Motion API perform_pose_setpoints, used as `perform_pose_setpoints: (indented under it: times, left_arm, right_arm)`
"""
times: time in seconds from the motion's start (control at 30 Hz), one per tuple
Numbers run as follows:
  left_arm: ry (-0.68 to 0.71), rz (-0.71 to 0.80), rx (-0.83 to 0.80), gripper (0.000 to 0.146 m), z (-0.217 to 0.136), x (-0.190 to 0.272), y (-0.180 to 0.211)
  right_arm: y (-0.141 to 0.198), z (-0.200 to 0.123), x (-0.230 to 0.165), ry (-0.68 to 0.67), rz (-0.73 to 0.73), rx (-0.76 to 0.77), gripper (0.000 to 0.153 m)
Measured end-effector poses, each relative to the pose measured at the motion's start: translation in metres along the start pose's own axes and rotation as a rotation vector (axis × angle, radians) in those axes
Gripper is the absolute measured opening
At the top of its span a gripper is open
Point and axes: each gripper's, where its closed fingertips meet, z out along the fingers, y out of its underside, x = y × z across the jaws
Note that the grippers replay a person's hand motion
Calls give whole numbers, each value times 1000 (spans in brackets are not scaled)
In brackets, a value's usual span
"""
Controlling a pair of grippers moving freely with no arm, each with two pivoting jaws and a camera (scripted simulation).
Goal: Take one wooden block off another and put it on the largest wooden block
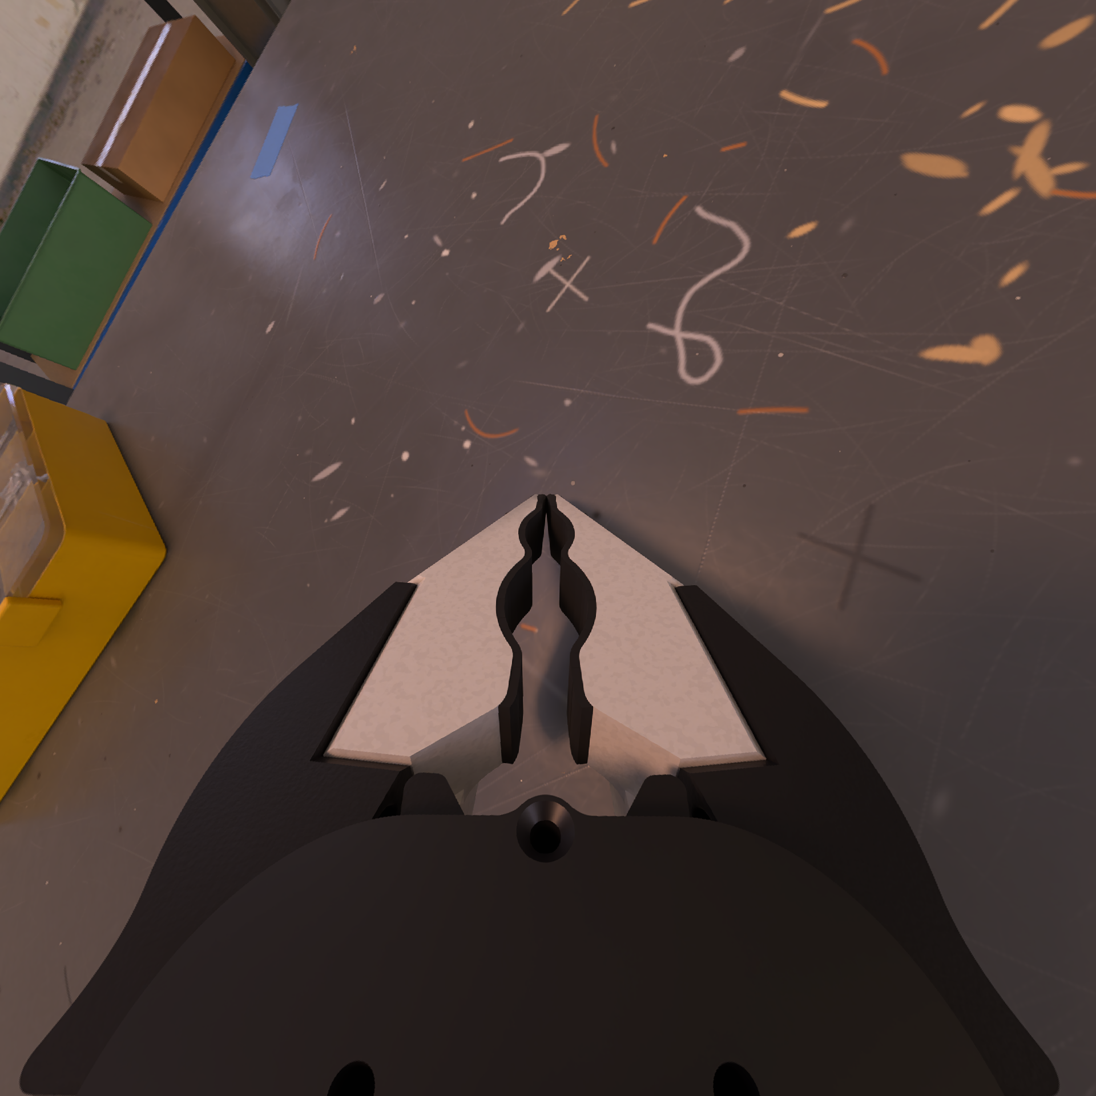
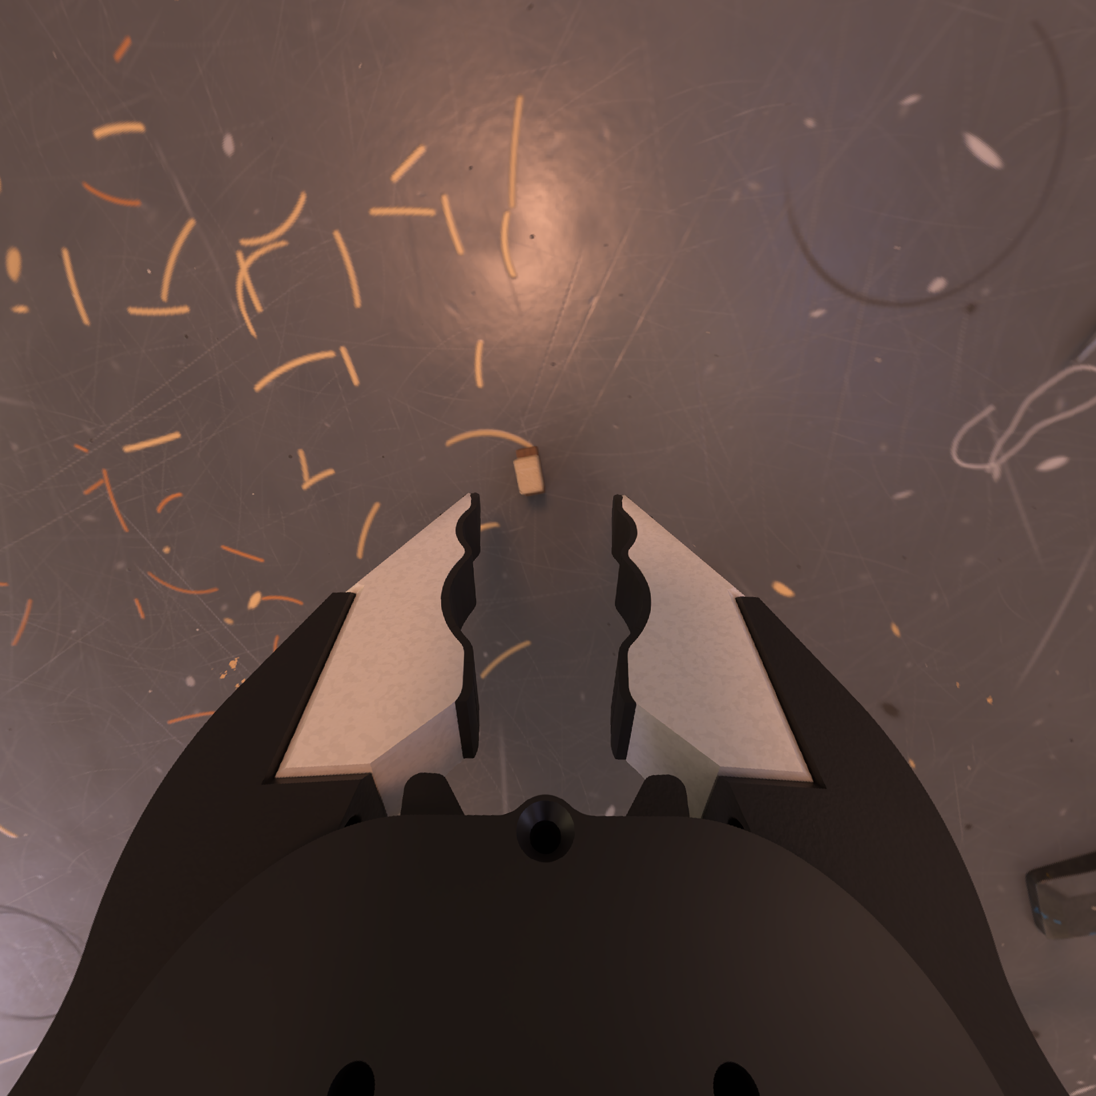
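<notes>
Pale wooden block [image 2: 528, 471], brown-topped, lies beyond parted right tongs [image 2: 545, 503].

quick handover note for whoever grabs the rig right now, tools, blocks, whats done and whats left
Left tool: shut, empty, above the scratched grey table, bins at its left edge.
Right tool: open, empty, above the table, pointing toward a small wooden block just ahead of its tips.
No other block is in view; the largest one is not visible.
Done: nothing evident. Left: find the blocks, lift one, stack it.

table [image 1: 415, 356]: scratched grey | bins: yellow [image 1: 89, 563], green [image 1: 71, 267] | block [image 2: 528, 471]: pale wood
</notes>
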Motion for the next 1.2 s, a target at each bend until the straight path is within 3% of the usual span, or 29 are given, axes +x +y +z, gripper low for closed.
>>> perform_pose_setpoints:
  times: [0.4, 0.63, 0.8, 1.2]
  left_arm:
    - [2, -2, 0, 0, 0, 0, 0]
    - [4, -3, 0, 0, 0, 0, 0]
    - [2, -1, 0, 0, 0, 0, 0]
    - [5, -5, 0, 0, 0, 0, 0]
  right_arm:
    - [2, 21, -10, -11, -22, -21, 36]
    - [6, 9, -17, -60, -70, 6, 51]
    - [11, 11, -7, -33, -208, -32, 32]
    - [3, 21, -9, -33, -196, -7, 8]
